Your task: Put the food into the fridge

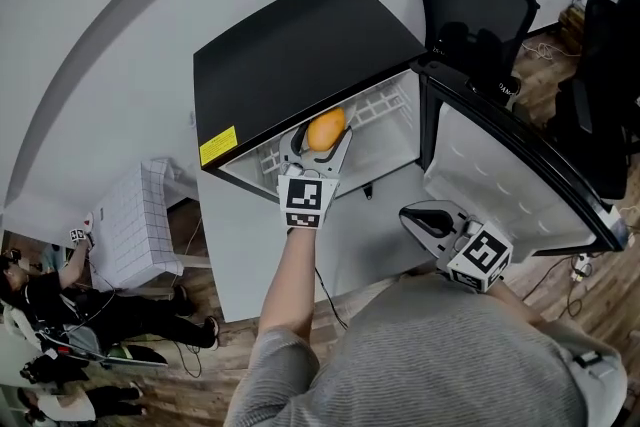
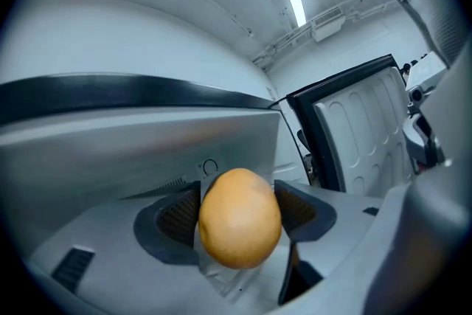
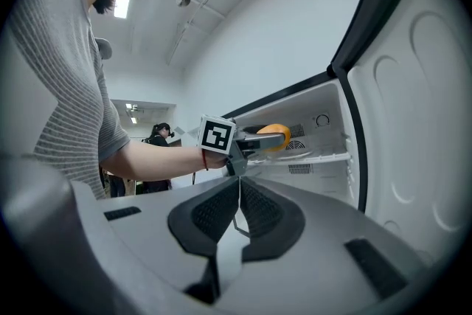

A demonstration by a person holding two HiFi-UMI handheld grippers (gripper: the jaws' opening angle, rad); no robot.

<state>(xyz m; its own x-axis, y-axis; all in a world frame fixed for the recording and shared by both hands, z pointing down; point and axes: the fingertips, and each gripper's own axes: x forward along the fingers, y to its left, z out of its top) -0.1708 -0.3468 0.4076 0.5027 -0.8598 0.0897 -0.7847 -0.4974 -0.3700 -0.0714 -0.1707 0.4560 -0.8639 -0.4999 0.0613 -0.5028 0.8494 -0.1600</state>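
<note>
1. A small fridge (image 1: 290,55) with a black top stands against the far wall. Its door (image 1: 500,165) is swung wide open to the right.
2. The left gripper (image 1: 325,137) reaches into the open front of the fridge, right under the edge of the black top.
3. Its two dark pads (image 2: 177,214) are spread wide and pinch a round orange fruit (image 2: 240,217), one pad on each side. The fruit bulges out past the pads toward the camera.
4. In the right gripper view, the fruit is up high in the fridge, above a white wire shelf (image 3: 324,156). I cannot tell if it touches the shelf.
5. In the head view, the fruit sits near the left side of the opening. The shelf goes on to the right of it, up to the door hinge.
6. The person's bare left arm (image 1: 290,285) comes straight in from the near side and passes through the middle of the opening.
7. The right gripper (image 1: 425,218) hangs low and near, just beside the inner face of the open door and apart from the shelf.
8. Its pads (image 3: 214,214) are pressed together with nothing between them.
9. A black office chair (image 1: 475,0) stands at the far right, behind the door's edge.
10. A white box with a grid pattern (image 1: 130,225) sits on the floor to the left of the fridge, with a gap between them.
</note>
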